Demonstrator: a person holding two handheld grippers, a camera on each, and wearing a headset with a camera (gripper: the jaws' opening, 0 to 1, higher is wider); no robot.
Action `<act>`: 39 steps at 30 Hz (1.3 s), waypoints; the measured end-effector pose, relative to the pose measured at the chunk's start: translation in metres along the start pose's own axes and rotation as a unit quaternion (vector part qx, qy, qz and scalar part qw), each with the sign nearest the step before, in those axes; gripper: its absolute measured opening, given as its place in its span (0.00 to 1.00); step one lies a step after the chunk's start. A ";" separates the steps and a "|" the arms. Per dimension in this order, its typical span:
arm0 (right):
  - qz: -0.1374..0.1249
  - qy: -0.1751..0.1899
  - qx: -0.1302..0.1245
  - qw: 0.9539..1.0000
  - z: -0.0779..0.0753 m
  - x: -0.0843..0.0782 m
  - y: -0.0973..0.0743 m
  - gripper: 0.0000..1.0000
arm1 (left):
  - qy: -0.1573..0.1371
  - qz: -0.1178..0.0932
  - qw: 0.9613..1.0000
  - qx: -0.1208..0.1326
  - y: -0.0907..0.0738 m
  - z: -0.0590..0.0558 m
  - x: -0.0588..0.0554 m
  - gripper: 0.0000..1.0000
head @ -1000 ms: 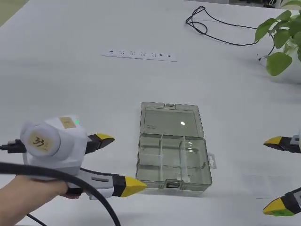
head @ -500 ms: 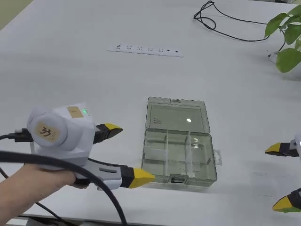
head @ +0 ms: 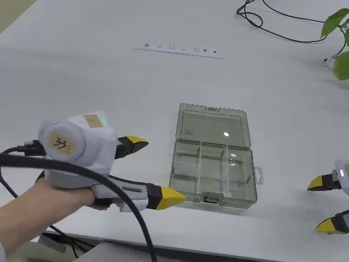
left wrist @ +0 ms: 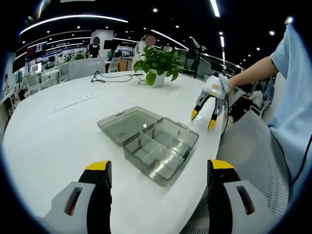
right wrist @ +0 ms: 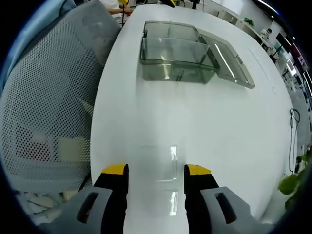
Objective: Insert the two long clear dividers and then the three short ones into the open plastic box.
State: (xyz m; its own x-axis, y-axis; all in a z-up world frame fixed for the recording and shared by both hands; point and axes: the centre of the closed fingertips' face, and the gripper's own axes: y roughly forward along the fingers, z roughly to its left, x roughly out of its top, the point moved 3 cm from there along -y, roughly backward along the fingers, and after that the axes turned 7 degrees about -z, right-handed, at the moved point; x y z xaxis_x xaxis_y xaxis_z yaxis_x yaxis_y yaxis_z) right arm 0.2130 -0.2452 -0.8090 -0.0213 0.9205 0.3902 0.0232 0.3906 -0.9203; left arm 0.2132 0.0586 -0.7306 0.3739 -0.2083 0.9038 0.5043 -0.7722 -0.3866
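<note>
Right of left gripper (head: 160,170), plastic box (head: 212,126), apart

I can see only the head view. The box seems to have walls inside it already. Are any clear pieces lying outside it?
Observer: Yes. The right gripper view shows a clear strip lying flat on the white table, just in front of the right gripper.
Operator: Has that gripper got hold of it?
Observer: No. In that view its jaws stand open and grip nothing. The strip lies loose on the table, in line with the gap between them.
</note>
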 end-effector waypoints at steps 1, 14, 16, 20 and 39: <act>-0.001 -0.003 0.001 1.000 0.001 0.002 0.001 0.44 | -0.001 0.000 1.000 0.000 0.000 0.000 0.000 0.81; 0.003 0.002 0.006 1.000 -0.004 -0.002 0.005 0.33 | -0.007 -0.003 1.000 -0.001 0.002 0.003 0.000 0.81; 0.006 0.001 0.005 1.000 -0.003 -0.001 0.005 0.33 | -0.007 -0.004 1.000 -0.002 0.003 0.003 0.000 0.81; 0.008 0.003 -0.001 1.000 -0.004 -0.003 0.005 0.32 | -0.013 -0.008 1.000 -0.003 0.005 0.002 0.001 0.81; -0.045 0.024 -0.056 0.997 -0.027 0.036 -0.011 0.32 | -0.031 -0.014 0.999 -0.006 0.015 0.005 0.000 0.74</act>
State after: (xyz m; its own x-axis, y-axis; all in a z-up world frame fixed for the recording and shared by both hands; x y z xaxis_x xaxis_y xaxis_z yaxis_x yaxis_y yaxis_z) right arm 0.2395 -0.2163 -0.7841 0.0202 0.8797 0.4751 0.1339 0.4685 -0.8732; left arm 0.2246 0.0498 -0.7377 0.4081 -0.1489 0.9007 0.5063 -0.7841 -0.3590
